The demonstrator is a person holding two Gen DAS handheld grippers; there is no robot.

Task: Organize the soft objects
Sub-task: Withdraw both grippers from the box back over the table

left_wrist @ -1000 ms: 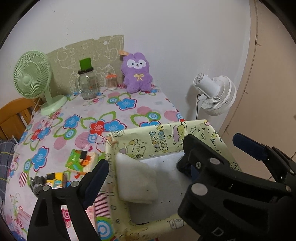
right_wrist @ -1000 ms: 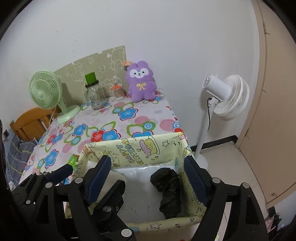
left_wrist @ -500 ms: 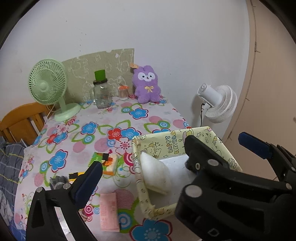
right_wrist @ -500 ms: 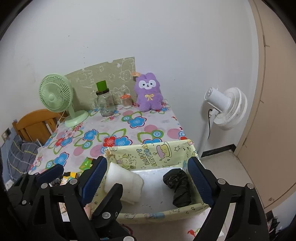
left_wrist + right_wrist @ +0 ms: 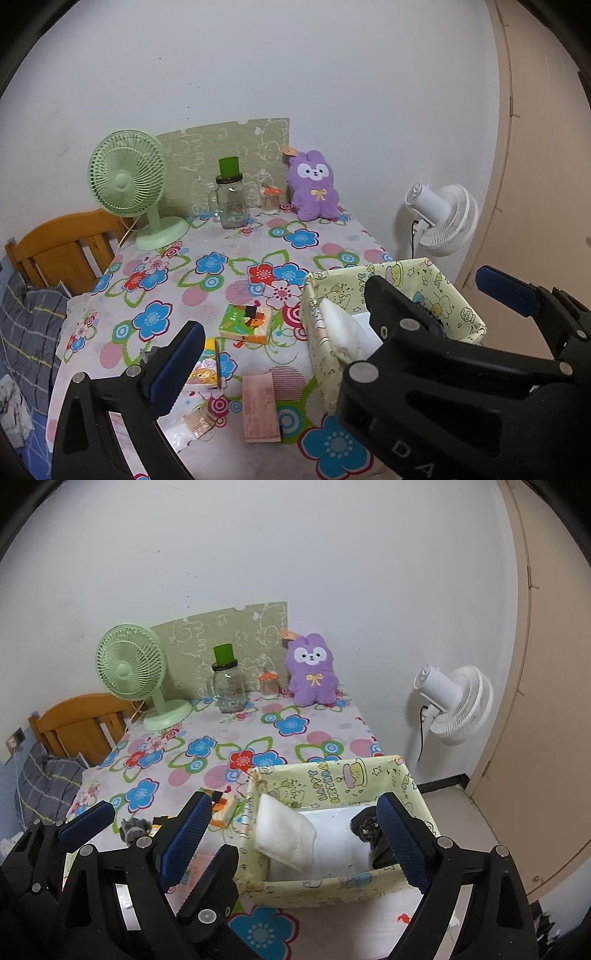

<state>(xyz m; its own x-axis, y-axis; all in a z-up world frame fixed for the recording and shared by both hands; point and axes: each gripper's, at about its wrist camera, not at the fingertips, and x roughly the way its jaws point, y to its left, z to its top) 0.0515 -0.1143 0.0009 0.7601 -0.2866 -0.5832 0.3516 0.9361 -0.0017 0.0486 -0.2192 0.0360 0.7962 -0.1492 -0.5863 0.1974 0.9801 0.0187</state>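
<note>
Table (image 5: 325, 720) under a flowered cloth stood against a white wall, with a yellow cartoon-printed box (image 5: 332, 779) sitting at its near right corner. Inside the box, a folded white cloth (image 5: 284, 834) leaned against the left wall, and a crumpled black soft item (image 5: 364, 823) lay at the right side, partly hidden by a gripper finger. Right gripper (image 5: 295, 834) hung above the box, jaws spread wide, nothing pinched between them. Left gripper (image 5: 332, 321) was likewise spread to its fullest and empty, its near finger over the table left of the box, its far finger past the box's right side. Purple plush rabbit (image 5: 314, 190) sat upright at the far edge against the wall, well apart from the box. Beside it stood a small orange-lidded jar (image 5: 270, 201), then a glass jar with a green top (image 5: 231, 201), then a green desk fan (image 5: 129, 188). Green and orange packet (image 5: 245, 323) lay flat just left of the box; a pink slip (image 5: 260, 408) lay nearer the front edge. White pedestal fan (image 5: 454, 705) stood on the floor off the table's right side. Wooden chair back (image 5: 62, 251) showed at far left.
</note>
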